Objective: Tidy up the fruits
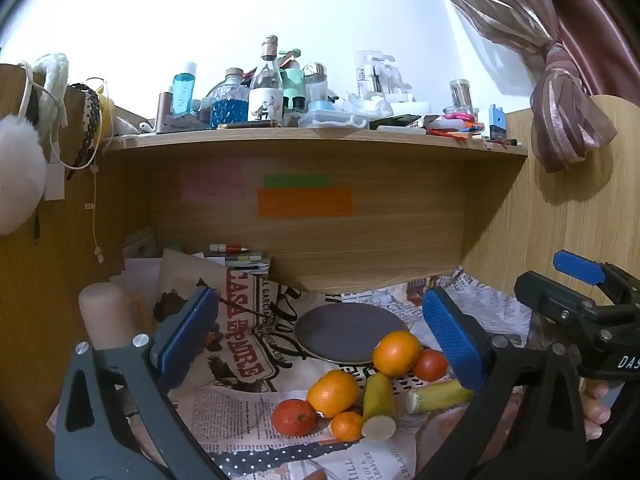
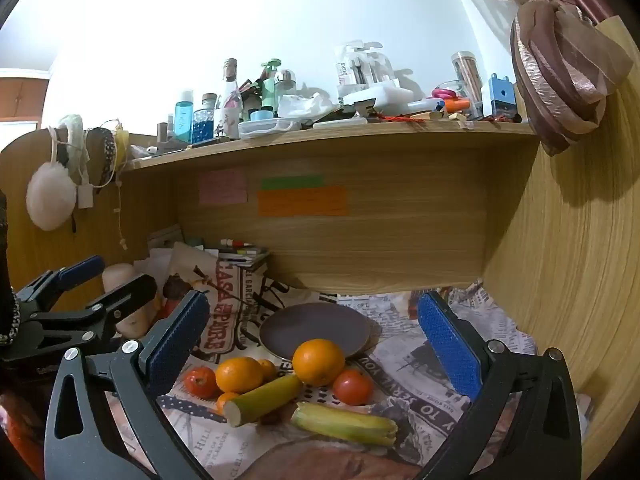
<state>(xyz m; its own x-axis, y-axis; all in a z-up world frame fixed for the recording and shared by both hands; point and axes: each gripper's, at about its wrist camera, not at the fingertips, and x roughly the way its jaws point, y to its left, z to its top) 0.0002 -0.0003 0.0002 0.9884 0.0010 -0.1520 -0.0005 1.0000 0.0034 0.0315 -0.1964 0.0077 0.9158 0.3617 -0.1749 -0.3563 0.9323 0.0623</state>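
A pile of fruit lies on a newspaper-covered desk in front of a dark round plate (image 1: 350, 332) (image 2: 316, 330). It holds a big orange (image 1: 396, 352) (image 2: 319, 362) touching the plate's near rim, a second orange (image 1: 333, 393) (image 2: 239, 375), small oranges (image 1: 346, 426), two tomatoes (image 1: 294, 417) (image 2: 353, 387) and two yellow-green stalk pieces (image 1: 379, 406) (image 2: 344, 424). My left gripper (image 1: 320, 340) is open above the pile and holds nothing. My right gripper (image 2: 316, 344) is open over the pile and holds nothing; it shows in the left wrist view (image 1: 576, 292).
A wooden shelf (image 1: 320, 140) crowded with bottles and boxes overhangs the desk's back. A cream cylinder (image 1: 105, 316) stands at the left. Books and pens (image 1: 240, 260) lie at the back left. Wooden side panels close both sides; a tied curtain (image 1: 564, 108) hangs right.
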